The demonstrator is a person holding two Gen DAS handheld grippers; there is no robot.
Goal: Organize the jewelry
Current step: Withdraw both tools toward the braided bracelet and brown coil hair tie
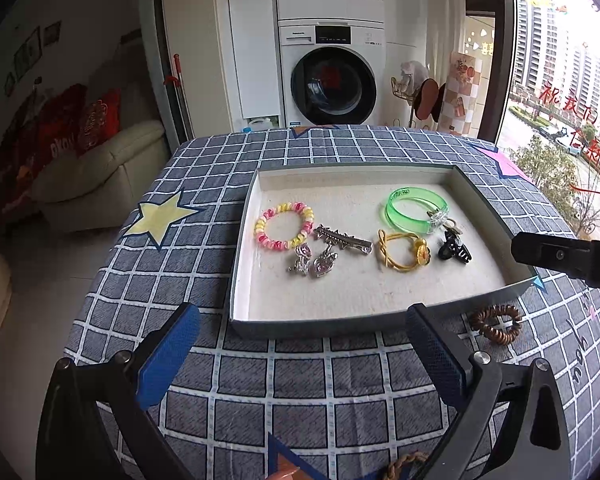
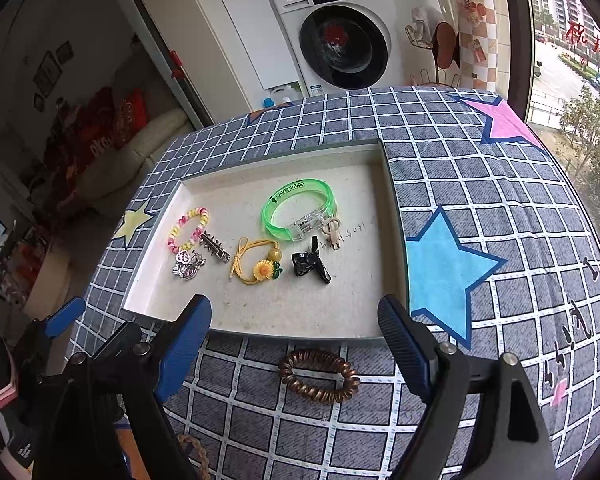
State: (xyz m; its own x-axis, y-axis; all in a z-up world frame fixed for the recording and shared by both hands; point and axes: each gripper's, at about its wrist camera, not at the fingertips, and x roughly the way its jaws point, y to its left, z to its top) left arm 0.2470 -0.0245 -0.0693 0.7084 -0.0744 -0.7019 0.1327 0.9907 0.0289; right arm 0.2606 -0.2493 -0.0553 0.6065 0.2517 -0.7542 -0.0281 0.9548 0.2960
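A shallow grey tray with a white lining lies on the checked cloth. Inside it are a pink and yellow bead bracelet, a silver hair clip, silver charms, a green bangle, a yellow sunflower hair tie and a black claw clip. A brown coil hair tie rests on the cloth just outside the tray's near wall. My left gripper and right gripper both hover open and empty before the tray.
The table is covered by a blue checked cloth with star patches. A braided brown band lies at its near edge. Beyond the table stand a washing machine, a cream sofa and a window on the right.
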